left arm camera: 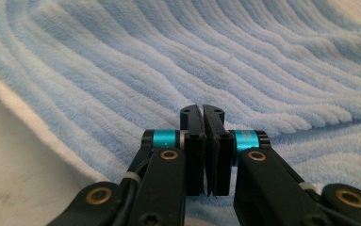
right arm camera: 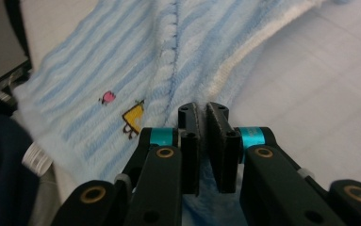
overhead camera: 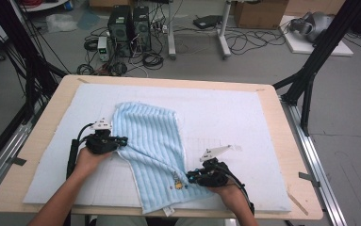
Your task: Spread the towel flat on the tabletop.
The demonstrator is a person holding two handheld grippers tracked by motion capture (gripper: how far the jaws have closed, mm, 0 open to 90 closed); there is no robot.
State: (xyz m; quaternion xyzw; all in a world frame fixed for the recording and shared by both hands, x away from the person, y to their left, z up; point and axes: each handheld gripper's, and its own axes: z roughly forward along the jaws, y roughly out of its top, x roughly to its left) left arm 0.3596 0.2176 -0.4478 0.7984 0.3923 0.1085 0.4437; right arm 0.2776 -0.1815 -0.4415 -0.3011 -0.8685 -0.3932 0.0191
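The towel [overhead camera: 152, 150], pale blue with ribbed stripes and a white edge, lies on the white foam mat [overhead camera: 244, 117] that covers the wooden table [overhead camera: 282, 141]. It sits left of the mat's middle and runs from the centre down toward the person's edge, where its lower corner hangs slightly past the mat. A diagonal fold crosses it from the left side down to the lower right, so a narrower flap lies over the lower part. A small yellow embroidered chick [right arm camera: 133, 120] with a pink mark beside it shows near that lower right corner.

The left gripper [overhead camera: 119, 141] rests at the towel's left edge, about halfway down. In the left gripper view its jaws stand pressed nearly together with only a thin slit between them, and the ribbed cloth [left arm camera: 178, 61] rises directly in front of and around the tips; they appear to pinch the towel's edge.

The right gripper [overhead camera: 191, 177] rests at the towel's lower right, just beside the chick. In the right gripper view its jaws are narrow, with blue cloth seen in the gap between them, so they grip the towel [right arm camera: 121, 70] where the stitched seam runs down to them.

No container stands on the table. Behind it, computer towers [overhead camera: 130, 28] and cables lie on the floor.
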